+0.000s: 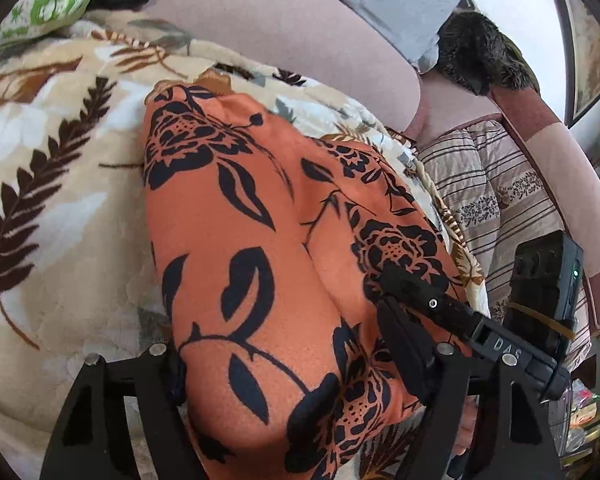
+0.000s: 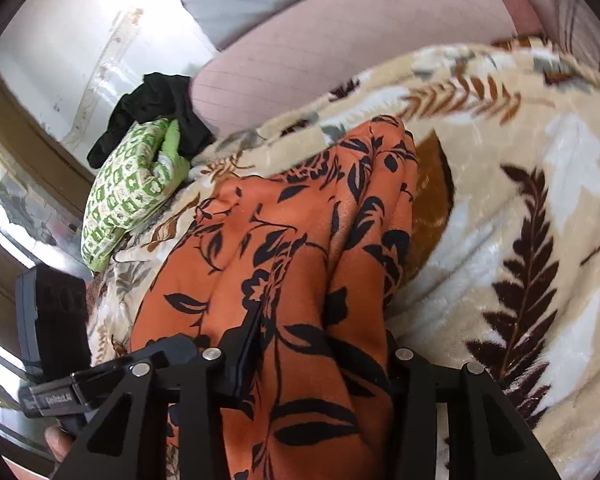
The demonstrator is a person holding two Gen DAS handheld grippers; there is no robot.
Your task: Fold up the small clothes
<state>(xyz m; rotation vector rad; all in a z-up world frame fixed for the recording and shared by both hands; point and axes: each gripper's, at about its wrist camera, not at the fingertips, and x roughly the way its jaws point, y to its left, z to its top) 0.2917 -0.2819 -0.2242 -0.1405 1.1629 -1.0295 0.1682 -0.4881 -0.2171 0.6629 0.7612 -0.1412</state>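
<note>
A: Left gripper (image 1: 284,360): jaws apart, orange floral garment (image 1: 236,240) bunched between them on the leaf-print blanket (image 1: 52,184). Soft, light, limp.

B: Right gripper (image 2: 316,344): I see cloth between the jaws; clamped or not, can't tell. I'd take the hem corners.

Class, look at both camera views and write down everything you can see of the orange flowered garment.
The orange garment is soft, matte cloth printed with black flowers and leaves. It lies bunched in long folds on a cream leaf-patterned blanket over a pink sofa. Its near end runs up between the fingers of both grippers: the right gripper and the left gripper each have cloth between the jaws. Whether the pads press on it cannot be told. The far end rests crumpled on the blanket.
</note>
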